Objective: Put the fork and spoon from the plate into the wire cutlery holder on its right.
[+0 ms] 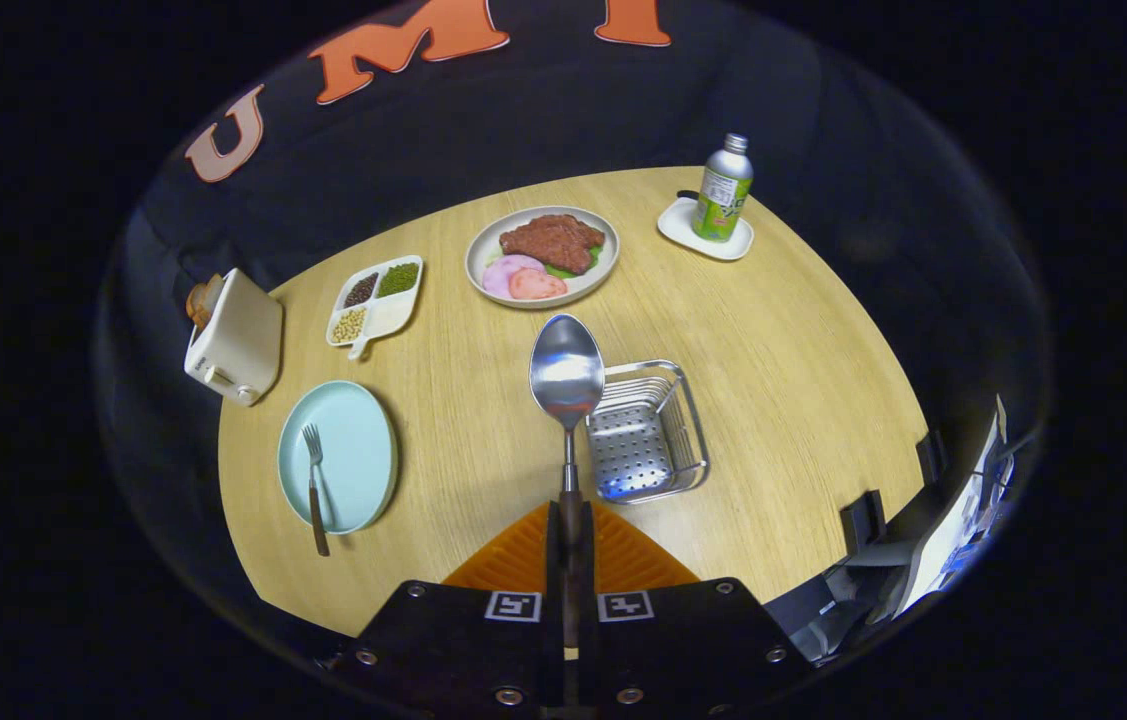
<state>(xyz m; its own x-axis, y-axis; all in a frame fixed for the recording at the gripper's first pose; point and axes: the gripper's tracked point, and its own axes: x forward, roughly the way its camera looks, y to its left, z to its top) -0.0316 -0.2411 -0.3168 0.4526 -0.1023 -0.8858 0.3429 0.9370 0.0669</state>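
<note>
The gripper [570, 520] is clamped on the spoon [567, 375] by its handle, bowl raised above the round wooden table [783, 380], just left of the wire cutlery holder [645, 435]. Well left of the holder, the fork [313, 480] lies on the pale blue plate [358, 455].

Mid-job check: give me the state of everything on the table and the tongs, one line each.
tongs: shut on the spoon handle
spoon: held above the table, bowl beside the holder
fork: lying on the blue plate
blue plate: holds only the fork
wire cutlery holder: empty
bottle: upright, capped
toaster: bread in slot
</note>
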